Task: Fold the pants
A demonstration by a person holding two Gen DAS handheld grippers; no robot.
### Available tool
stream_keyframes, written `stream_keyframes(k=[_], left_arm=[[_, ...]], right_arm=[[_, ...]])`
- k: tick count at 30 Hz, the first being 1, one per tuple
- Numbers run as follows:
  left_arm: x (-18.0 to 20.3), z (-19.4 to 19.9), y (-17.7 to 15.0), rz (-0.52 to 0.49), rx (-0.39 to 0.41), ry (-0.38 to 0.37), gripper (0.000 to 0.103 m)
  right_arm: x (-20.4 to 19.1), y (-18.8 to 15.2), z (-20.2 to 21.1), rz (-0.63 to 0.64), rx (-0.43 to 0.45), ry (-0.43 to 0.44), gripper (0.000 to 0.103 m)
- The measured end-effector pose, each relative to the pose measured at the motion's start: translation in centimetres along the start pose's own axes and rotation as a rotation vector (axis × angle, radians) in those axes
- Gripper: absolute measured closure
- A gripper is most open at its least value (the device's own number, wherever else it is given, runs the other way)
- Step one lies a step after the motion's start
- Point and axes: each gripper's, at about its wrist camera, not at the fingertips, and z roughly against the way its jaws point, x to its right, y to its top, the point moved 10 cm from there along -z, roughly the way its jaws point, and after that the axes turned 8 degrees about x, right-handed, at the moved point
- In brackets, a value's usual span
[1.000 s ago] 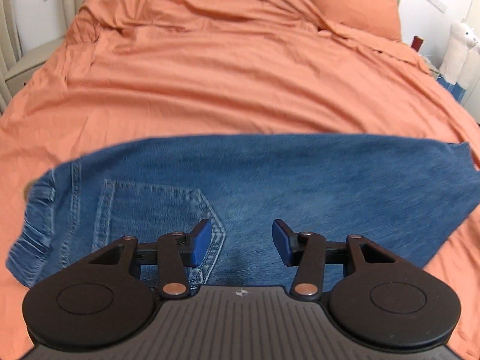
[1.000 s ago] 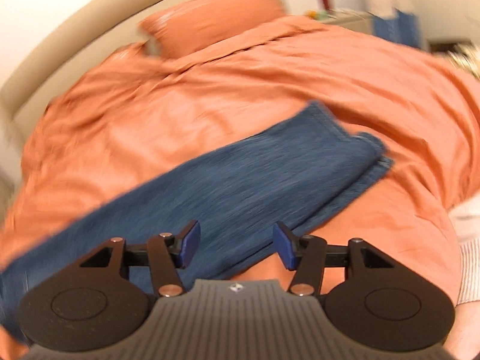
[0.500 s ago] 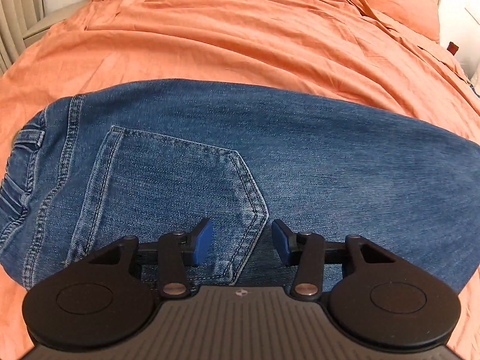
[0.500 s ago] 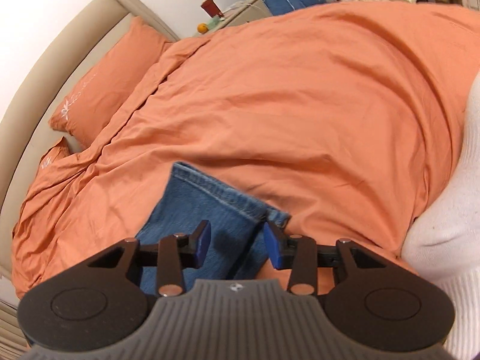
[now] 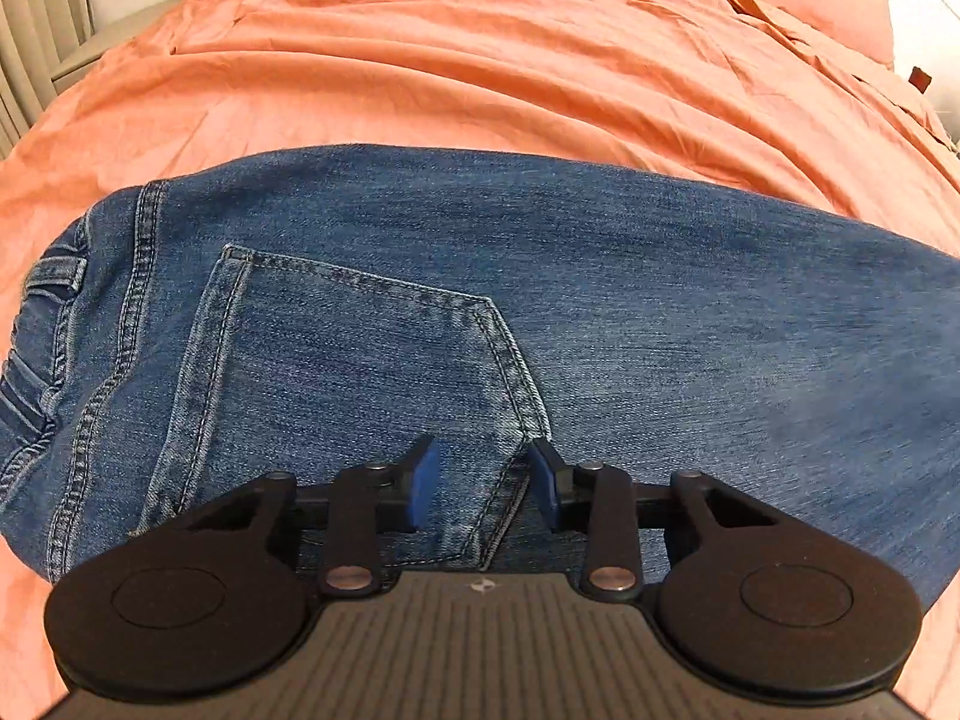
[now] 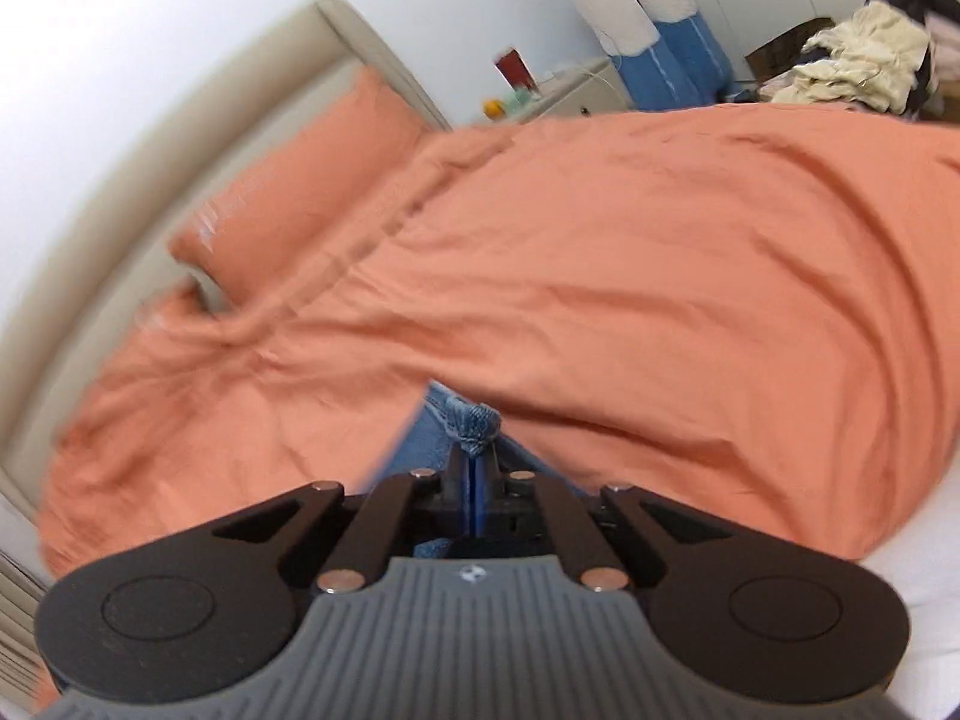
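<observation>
Blue denim pants (image 5: 540, 312) lie flat across the orange bed, waistband at the left, back pocket (image 5: 348, 390) facing up. My left gripper (image 5: 483, 480) is open, hovering just above the pocket's lower corner. In the right wrist view my right gripper (image 6: 474, 468) is shut on the bunched hem of the pants (image 6: 474, 420), lifted off the bed; the rest of the leg hangs below, mostly hidden by the gripper.
An orange duvet (image 5: 480, 78) covers the bed, with orange pillows (image 6: 300, 192) against a beige headboard (image 6: 180, 138). A nightstand (image 6: 564, 93) with small items and a pile of clothes (image 6: 852, 66) stand beyond the bed's far side.
My right gripper has closed on the pants hem and raised it. My left gripper has moved slightly closer over the back pocket and stayed open.
</observation>
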Motion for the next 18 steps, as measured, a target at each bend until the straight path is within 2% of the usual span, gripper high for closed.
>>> stream_keyframes(k=[6, 9, 11, 12, 15, 18], left_arm=[[-0.3, 0.2, 0.1, 0.010, -0.014, -0.003, 0.067], [-0.2, 0.6, 0.3, 0.000, -0.010, -0.004, 0.066], [-0.1, 1.2, 0.7, -0.007, 0.009, -0.008, 0.061], [0.0, 1.8, 0.8, -0.013, 0.025, -0.014, 0.061], [0.6, 3.9, 0.6, -0.014, 0.057, -0.046, 0.059], [1.5, 5.9, -0.3, -0.018, 0.078, -0.102, 0.059]], right_arm=[[4.0, -3.6, -2.5, -0.015, -0.083, -0.116, 0.103], [4.7, -4.3, -3.0, -0.028, -0.077, -0.119, 0.103], [4.7, -4.5, -3.0, -0.022, -0.084, -0.128, 0.103], [4.4, -4.5, -3.0, -0.015, -0.085, -0.130, 0.098], [2.9, -3.7, -1.8, 0.099, -0.045, -0.156, 0.065], [0.9, -4.1, 0.1, 0.187, -0.038, -0.125, 0.065]])
